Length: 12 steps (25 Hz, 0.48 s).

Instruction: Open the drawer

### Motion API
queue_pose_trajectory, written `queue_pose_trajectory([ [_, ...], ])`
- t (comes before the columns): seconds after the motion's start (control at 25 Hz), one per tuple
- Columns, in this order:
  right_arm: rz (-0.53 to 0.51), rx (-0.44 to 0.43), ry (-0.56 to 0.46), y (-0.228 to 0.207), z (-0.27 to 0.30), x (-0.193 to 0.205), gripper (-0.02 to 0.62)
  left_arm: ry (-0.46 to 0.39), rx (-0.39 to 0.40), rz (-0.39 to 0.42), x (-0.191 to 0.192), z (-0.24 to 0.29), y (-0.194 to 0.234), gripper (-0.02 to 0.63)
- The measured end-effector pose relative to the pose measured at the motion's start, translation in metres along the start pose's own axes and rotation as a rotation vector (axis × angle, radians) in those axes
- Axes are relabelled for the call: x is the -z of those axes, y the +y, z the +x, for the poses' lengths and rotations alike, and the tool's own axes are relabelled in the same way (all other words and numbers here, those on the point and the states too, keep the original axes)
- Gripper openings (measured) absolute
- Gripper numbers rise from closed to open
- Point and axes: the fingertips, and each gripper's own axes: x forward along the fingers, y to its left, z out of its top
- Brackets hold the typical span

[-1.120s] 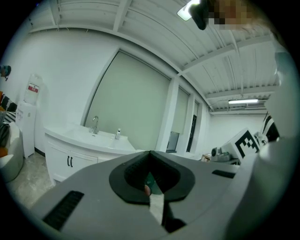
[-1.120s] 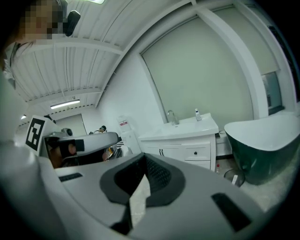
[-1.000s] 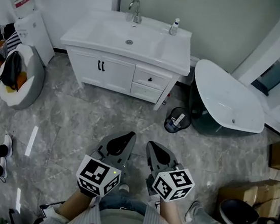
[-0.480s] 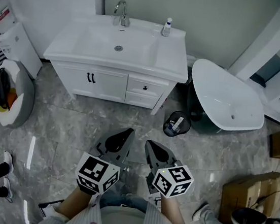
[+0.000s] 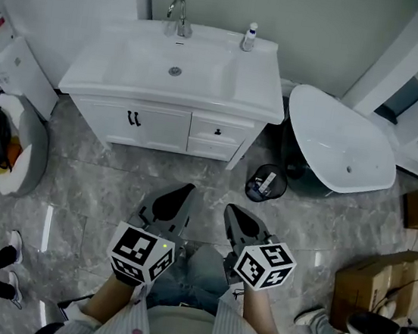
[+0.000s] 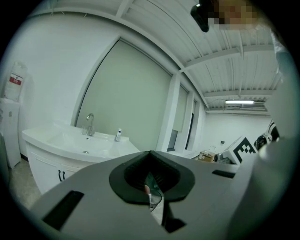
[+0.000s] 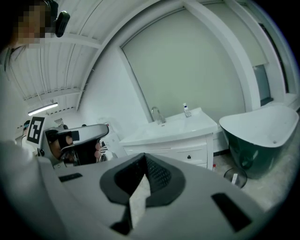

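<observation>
I see a faucet (image 5: 179, 15) and a small bottle (image 5: 248, 37) at the far edge of the basin (image 5: 206, 70). To the right are a white bathtub (image 5: 338, 145) (dark underneath), a black waste bin (image 5: 266, 183) beside its near-left end, and a cardboard box (image 5: 377, 280) nearer.

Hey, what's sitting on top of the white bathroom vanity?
A chrome faucet and a small white bottle stand at the white vanity's back edge. Its shut drawers hide anything inside.
</observation>
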Motion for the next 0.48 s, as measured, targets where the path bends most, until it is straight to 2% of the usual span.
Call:
queue_pose_trajectory([
  [0.2, 0.009, 0.003, -0.007, -0.017, 0.010, -0.005, 0.006, 0.023, 0.003, 0.003, 0.008, 0.016, 0.004, 0.017],
  [0.48, 0.012, -0.030, 0.015, -0.046, 0.043, -0.024, 0.006, 0.019, -0.034, -0.004, 0.000, 0.059, 0.023, 0.017],
])
